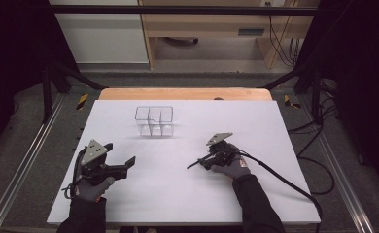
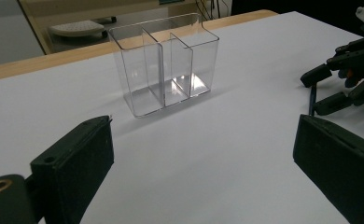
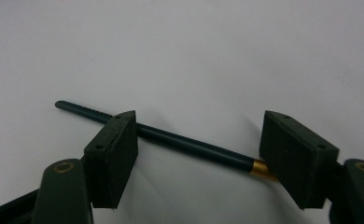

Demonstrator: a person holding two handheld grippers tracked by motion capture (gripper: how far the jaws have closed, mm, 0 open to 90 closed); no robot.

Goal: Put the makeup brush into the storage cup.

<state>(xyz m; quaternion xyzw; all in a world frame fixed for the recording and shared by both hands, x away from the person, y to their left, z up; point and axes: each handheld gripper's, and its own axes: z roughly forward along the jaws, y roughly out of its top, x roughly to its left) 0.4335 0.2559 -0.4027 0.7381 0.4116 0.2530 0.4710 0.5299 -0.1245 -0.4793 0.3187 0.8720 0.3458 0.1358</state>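
Two tools are up: the right tool [image 3: 196,154] is set low over a dark pencil [image 3: 189,145] lying flat on the white worktop [image 1: 178,194], well right of the clear organizer [image 1: 154,121]. Its jaws are partly spread, pencil between, nothing gripped yet. Closing off-centre could roll or skid it away. That gold band is made out from the right gripper view; the organizer's three compartments are shown by the left gripper view. The left tool [image 2: 203,158] is held wide open, empty.

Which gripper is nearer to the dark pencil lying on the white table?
Right. The right gripper is down at the pencil, its open jaws on either side of it. The left gripper stands apart, across the table.
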